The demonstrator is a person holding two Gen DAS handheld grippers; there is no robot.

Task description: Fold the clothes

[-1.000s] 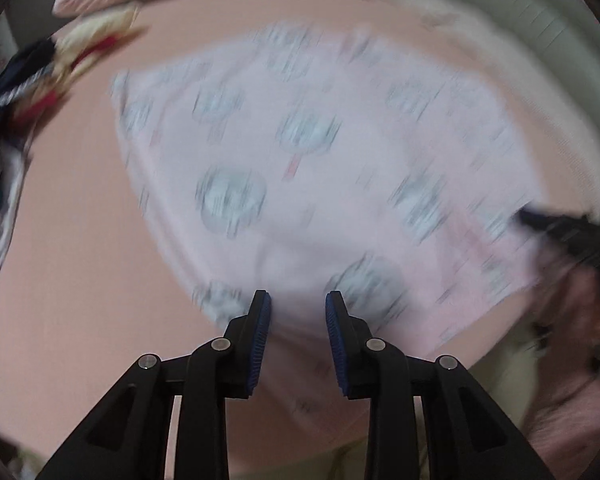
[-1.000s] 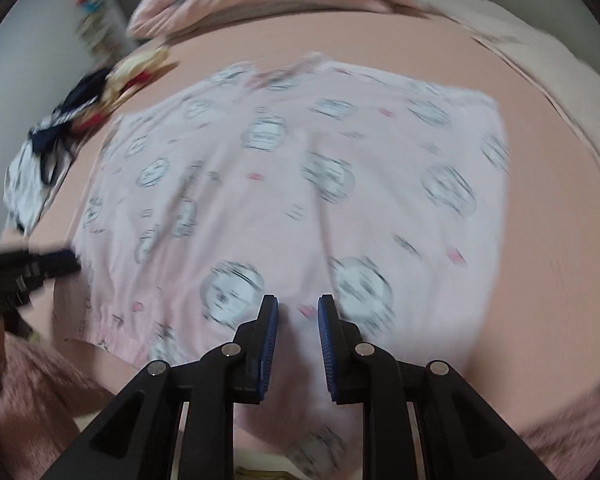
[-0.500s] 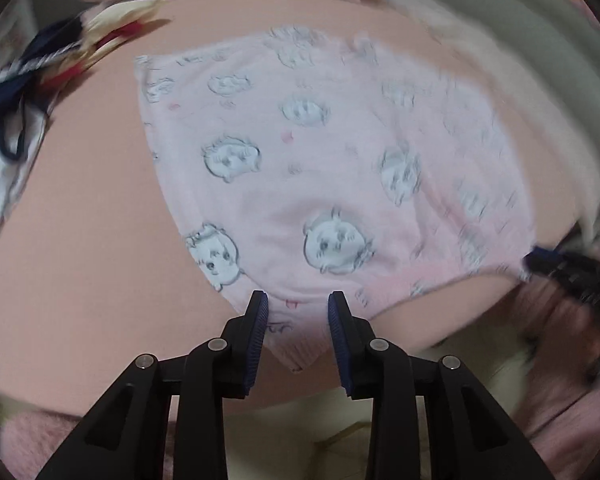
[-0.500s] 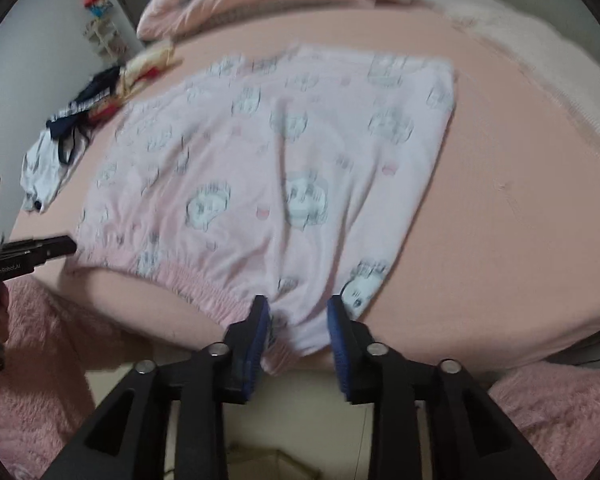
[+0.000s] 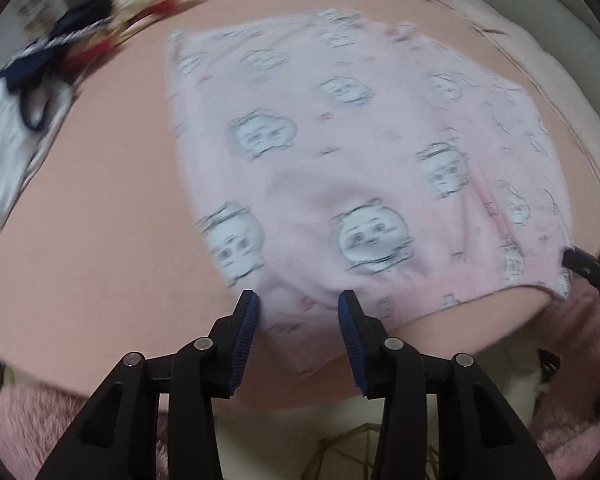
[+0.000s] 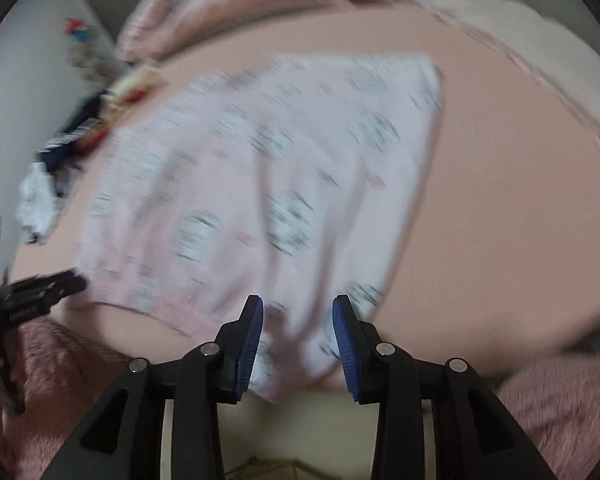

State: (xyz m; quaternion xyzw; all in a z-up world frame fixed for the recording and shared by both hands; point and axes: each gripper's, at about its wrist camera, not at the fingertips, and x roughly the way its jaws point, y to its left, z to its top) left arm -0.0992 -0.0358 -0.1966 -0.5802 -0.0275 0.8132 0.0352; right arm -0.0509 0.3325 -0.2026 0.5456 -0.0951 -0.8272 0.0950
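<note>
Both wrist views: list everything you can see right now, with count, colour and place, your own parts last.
Pale pink garment printed with cartoon faces: one, spread flat on the bed, its elastic waistband at the near edge.
Peach bed sheet: one, under the garment.
Heap of other clothes, white, navy, red and cream: one pile, far left of the bed.
Pink bedding roll: one, at the head of the bed.
Cream blanket: one, along the far right edge.
Fluffy pink fabric: in the near corners below the bed edge.
Left claw: black with blue pads, opening, waistband corner between its jaws.
Right claw: black with blue pads, opening, the other waistband corner between its jaws.
</note>
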